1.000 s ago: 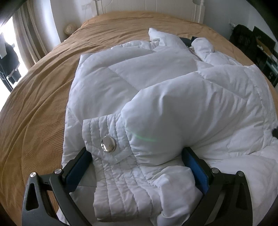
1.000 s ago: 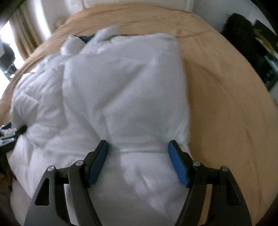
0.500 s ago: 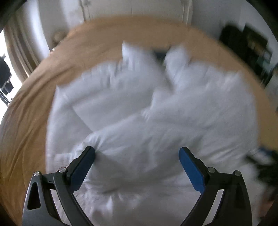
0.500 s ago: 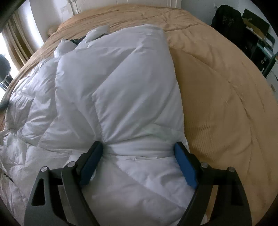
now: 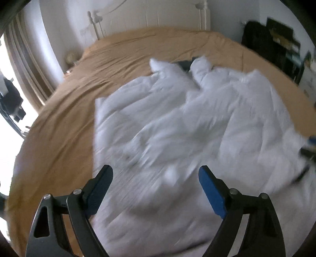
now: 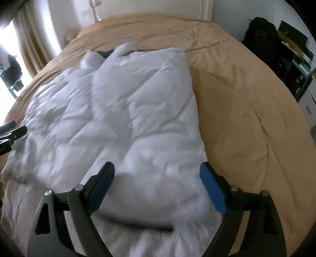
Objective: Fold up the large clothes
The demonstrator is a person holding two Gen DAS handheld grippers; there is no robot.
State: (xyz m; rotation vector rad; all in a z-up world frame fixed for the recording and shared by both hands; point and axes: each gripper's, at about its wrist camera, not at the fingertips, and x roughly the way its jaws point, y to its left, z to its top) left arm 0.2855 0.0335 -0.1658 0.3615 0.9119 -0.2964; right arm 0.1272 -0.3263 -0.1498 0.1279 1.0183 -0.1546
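A white puffy quilted jacket (image 5: 187, 126) lies spread on a tan bedspread (image 5: 59, 122), with both sleeves folded in over the body. It also shows in the right wrist view (image 6: 122, 118). My left gripper (image 5: 156, 183) is open and empty, raised above the jacket's near hem. My right gripper (image 6: 157, 181) is open and empty above the jacket's near right part. The right gripper shows blurred at the right edge of the left wrist view (image 5: 308, 150); the left gripper shows at the left edge of the right wrist view (image 6: 11, 134).
The tan bedspread (image 6: 246, 102) stretches wide on the jacket's right and far side. A white headboard (image 5: 158, 17) stands at the back. Curtains and a bright window (image 5: 11, 83) are at the left. Dark shelves with clutter (image 6: 286, 59) stand at the right.
Both grippers have lifted back from the jacket, so more of the bed shows. The left gripper no longer straddles the folded sleeve and cuff. Both stay open.
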